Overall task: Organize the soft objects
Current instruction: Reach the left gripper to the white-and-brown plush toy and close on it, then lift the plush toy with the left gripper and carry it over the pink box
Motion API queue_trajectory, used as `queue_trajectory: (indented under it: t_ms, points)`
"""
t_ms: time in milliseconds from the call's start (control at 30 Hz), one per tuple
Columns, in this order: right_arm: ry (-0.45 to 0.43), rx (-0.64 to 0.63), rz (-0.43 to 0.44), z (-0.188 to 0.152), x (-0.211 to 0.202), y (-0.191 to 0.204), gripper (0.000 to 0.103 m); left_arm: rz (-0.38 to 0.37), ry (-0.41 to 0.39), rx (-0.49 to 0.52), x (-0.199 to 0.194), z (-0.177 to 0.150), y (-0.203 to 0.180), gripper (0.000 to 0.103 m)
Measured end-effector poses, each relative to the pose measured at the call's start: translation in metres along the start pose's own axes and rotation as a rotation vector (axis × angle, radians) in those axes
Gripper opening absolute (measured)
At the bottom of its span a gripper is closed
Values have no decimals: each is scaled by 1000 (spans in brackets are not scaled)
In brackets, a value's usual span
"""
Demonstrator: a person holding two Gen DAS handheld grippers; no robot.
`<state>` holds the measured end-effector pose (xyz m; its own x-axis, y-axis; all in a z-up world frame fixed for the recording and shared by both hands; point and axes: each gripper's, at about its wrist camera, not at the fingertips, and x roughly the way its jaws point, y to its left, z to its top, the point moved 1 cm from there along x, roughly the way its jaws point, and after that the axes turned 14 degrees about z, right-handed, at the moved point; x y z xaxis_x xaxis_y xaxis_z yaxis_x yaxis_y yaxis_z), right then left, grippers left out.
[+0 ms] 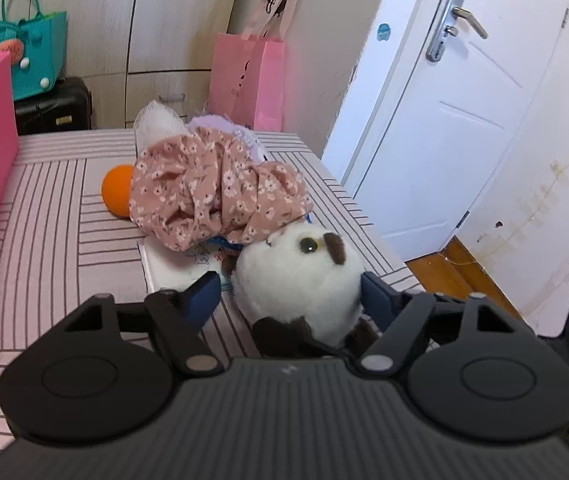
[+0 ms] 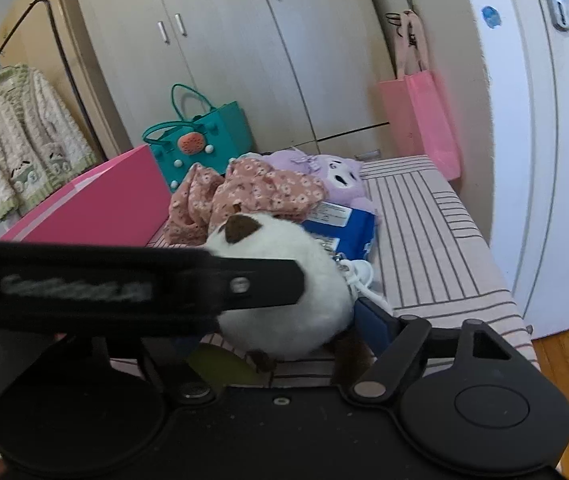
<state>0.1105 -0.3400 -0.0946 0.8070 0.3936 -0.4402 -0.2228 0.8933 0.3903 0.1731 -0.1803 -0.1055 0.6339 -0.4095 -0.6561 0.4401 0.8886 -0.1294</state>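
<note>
The white plush toy (image 1: 300, 280) sat between both half-open claws, left claw (image 1: 290, 294) and right claw (image 2: 284, 320); actual grip unclear.

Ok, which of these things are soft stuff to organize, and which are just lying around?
For the job:
- white-and-brown plush toy
- pink floral fabric bundle
- purple plush toy
- pink storage box, probably the container

Just lying about:
- orange ball
- teal handbag
- pink paper gift bag
- blue packet

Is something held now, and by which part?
Cannot be told. The white plush toy lies, by its round body, between the left gripper fingers; one pad seems apart.
</note>
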Motion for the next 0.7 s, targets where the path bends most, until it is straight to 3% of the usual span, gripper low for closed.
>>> queue_trajectory:
  t_ms: [67, 200, 333, 700]
  points:
    - [-3, -30, -14, -2, 1, 2, 77, -27, 14, -18, 2, -2, 1, 66]
    - [-14, -79, -48, -4, -2, 10, 73, -10, -7, 11, 0, -7, -5, 62]
    - [-24, -100, -57, -3, -8, 16, 72, 11, -38, 49, -11, -9, -12, 62]
    - [-41, -166, -95, 10, -28, 42, 72, -26, -70, 9, -43, -1, -8, 62]
